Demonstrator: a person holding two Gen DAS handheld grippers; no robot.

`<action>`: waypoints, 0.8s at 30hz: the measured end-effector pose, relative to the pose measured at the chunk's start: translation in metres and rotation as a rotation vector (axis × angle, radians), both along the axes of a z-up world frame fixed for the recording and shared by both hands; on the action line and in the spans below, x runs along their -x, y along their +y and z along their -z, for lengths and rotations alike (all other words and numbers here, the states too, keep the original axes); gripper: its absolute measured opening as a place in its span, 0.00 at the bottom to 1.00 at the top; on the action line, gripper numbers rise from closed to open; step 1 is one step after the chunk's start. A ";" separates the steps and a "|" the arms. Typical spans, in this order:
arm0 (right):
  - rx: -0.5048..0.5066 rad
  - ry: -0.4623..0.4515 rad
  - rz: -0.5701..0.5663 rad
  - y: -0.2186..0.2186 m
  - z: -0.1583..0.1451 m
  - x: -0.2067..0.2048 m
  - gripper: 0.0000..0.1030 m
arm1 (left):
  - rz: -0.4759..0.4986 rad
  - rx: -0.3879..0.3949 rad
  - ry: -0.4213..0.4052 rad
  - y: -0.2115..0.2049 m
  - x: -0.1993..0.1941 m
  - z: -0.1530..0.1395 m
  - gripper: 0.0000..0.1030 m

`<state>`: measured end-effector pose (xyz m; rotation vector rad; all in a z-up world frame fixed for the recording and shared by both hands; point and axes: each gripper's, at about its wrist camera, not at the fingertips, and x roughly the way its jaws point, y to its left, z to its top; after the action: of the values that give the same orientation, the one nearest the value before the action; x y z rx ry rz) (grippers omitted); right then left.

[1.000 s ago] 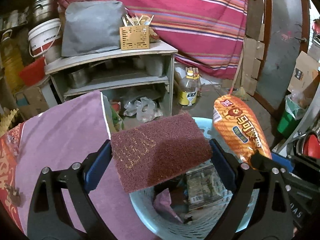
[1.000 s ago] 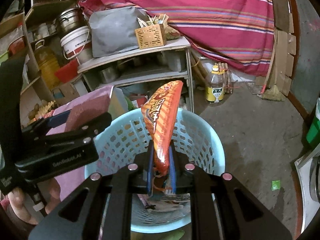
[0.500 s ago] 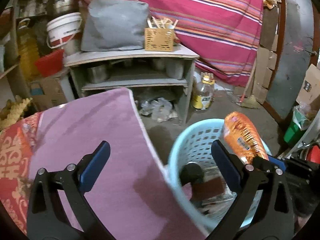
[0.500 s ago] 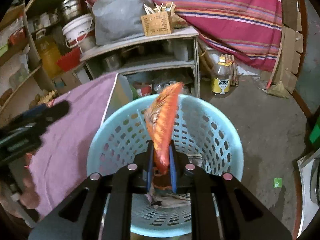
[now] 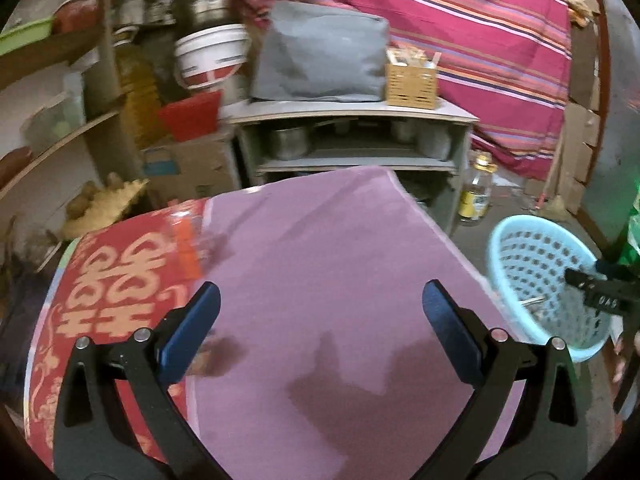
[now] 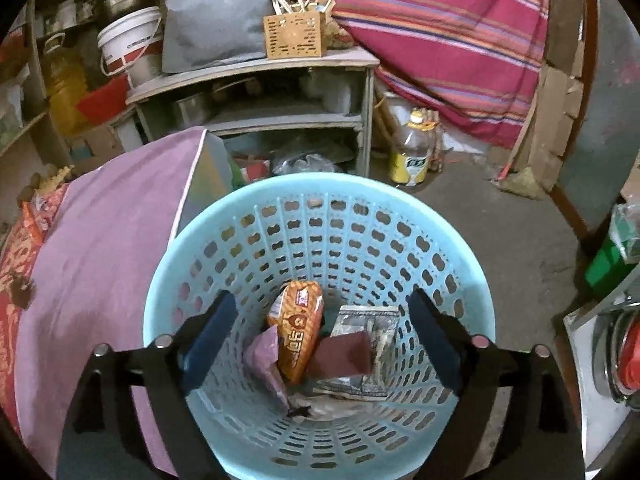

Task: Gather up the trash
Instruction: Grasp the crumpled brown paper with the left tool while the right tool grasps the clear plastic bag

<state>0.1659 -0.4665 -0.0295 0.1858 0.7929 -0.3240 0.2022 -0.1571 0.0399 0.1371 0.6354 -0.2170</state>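
Observation:
A light blue perforated basket (image 6: 320,192) stands on the floor beside the table. Inside it lie the orange snack bag (image 6: 296,328), a maroon scouring pad (image 6: 344,354), a mauve scrap (image 6: 264,354) and a silvery wrapper (image 6: 376,324). My right gripper (image 6: 320,320) hangs over the basket mouth, its jaws opening, and the snack bag lies loose below them. My left gripper (image 5: 320,312) is open and empty over the purple tablecloth (image 5: 320,248). In the left wrist view the basket (image 5: 532,240) shows at the right, with part of the right gripper's black body (image 5: 600,296) over it.
A red and gold patterned cloth (image 5: 108,280) covers the table's left part. Behind stands a grey shelf unit (image 6: 260,92) with pots, a wooden utensil box (image 6: 294,34) and a grey bag. A yellow-labelled bottle (image 6: 412,152) sits on the concrete floor. A striped pink cloth hangs behind.
The left gripper let the maroon pad fall into the basket, then swung left over the table. The right gripper opened and the snack bag dropped into the basket.

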 end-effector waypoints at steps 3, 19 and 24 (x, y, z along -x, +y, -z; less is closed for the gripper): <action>0.000 -0.039 0.021 0.008 -0.007 -0.001 0.90 | -0.051 0.007 0.015 0.033 -0.007 0.008 0.95; 0.037 -0.094 -0.014 0.074 -0.018 -0.032 0.92 | -0.139 0.018 0.177 0.102 -0.049 0.080 0.95; 0.022 -0.081 -0.023 0.084 -0.014 -0.040 0.92 | -0.106 0.014 0.190 0.098 -0.057 0.087 0.89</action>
<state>0.2062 -0.3829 -0.0151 0.1681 0.7106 -0.3012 0.2596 -0.0590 -0.0468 0.0691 0.8279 -0.1330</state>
